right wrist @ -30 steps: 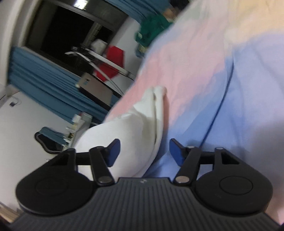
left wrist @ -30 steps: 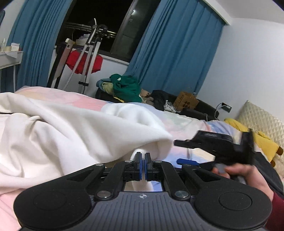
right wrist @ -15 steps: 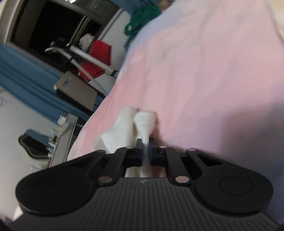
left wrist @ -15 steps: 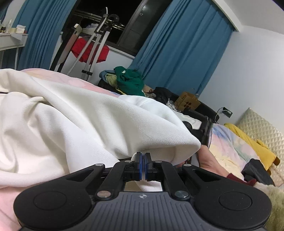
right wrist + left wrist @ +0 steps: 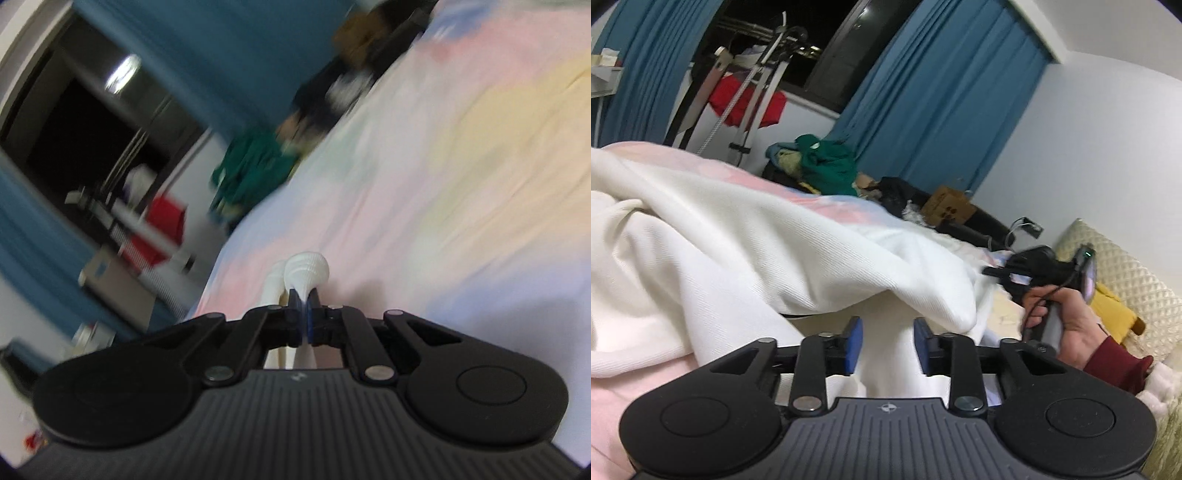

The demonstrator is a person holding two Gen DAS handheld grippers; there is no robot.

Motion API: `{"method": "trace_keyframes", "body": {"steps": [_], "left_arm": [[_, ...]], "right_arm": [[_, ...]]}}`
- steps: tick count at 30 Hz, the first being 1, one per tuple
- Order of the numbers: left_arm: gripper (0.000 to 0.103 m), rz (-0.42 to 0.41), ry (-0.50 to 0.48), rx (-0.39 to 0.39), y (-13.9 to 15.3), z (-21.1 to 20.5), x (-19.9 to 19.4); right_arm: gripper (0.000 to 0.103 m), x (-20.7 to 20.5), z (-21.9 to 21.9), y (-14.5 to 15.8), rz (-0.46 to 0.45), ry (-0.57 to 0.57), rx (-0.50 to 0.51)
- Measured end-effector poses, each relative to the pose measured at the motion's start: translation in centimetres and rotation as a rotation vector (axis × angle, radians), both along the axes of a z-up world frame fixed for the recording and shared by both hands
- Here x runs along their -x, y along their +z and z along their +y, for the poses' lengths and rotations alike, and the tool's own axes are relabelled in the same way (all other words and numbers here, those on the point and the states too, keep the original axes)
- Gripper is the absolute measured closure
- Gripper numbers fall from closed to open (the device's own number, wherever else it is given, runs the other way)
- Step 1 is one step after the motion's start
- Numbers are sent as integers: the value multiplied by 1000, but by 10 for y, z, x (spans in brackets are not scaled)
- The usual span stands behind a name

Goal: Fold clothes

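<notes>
A white ribbed garment (image 5: 746,251) lies bunched on the pastel bedsheet (image 5: 831,206) and fills the left wrist view. My left gripper (image 5: 888,345) is open, its blue pads on either side of a strip of the white cloth. My right gripper (image 5: 304,312) is shut on a rolled white edge of the garment (image 5: 306,271), above the sheet (image 5: 443,177). In the left wrist view the right gripper (image 5: 1034,273) shows at the right, held in a hand with a dark red sleeve, beside the garment's far end.
A pile of green clothes (image 5: 827,164) and a cardboard box (image 5: 947,210) lie beyond the bed's far edge. A clothes rack with a red garment (image 5: 746,103) stands by blue curtains. A yellow item (image 5: 1115,310) and a quilted headboard (image 5: 1137,273) are at the right.
My left gripper has opened and let go of the white cloth. My right gripper, open a second ago, has shut on the garment's edge and swung with it; its view is blurred.
</notes>
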State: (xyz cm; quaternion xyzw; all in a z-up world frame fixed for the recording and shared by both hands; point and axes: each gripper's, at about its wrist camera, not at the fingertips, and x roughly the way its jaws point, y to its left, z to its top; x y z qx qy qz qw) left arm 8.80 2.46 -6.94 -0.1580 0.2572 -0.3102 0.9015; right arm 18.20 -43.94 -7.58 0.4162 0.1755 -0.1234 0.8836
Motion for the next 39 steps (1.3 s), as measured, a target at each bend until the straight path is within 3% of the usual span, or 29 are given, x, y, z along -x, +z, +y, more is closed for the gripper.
{"method": "trace_keyframes", "body": {"steps": [5, 11, 14, 17, 20, 23, 25, 29, 33, 39], "left_arm": [[65, 24, -29, 66, 11, 6, 20], [57, 80, 40, 104, 18, 30, 34], [49, 173, 112, 156, 11, 55, 30], [40, 270, 196, 203, 2, 82, 26], [37, 363, 288, 247, -9, 113, 22], [31, 405, 358, 289, -15, 131, 20], [28, 427, 403, 314, -19, 142, 19], [26, 451, 470, 322, -23, 149, 17], [25, 460, 507, 315, -25, 151, 14], [24, 478, 553, 322, -29, 156, 11]], "right_arm": [[98, 75, -54, 12, -16, -228, -18], [98, 132, -90, -27, 114, -439, -34], [97, 137, -106, -68, 212, -420, -234], [97, 142, -113, -85, 202, -428, -342], [97, 141, -110, -80, 201, -415, -298], [97, 134, -105, -71, 221, -391, -206], [97, 129, -103, -69, 229, -388, -196], [97, 129, -102, -58, 234, -375, -138], [97, 125, -95, -44, 232, -357, -19], [94, 123, -95, -46, 267, -370, -22]]}}
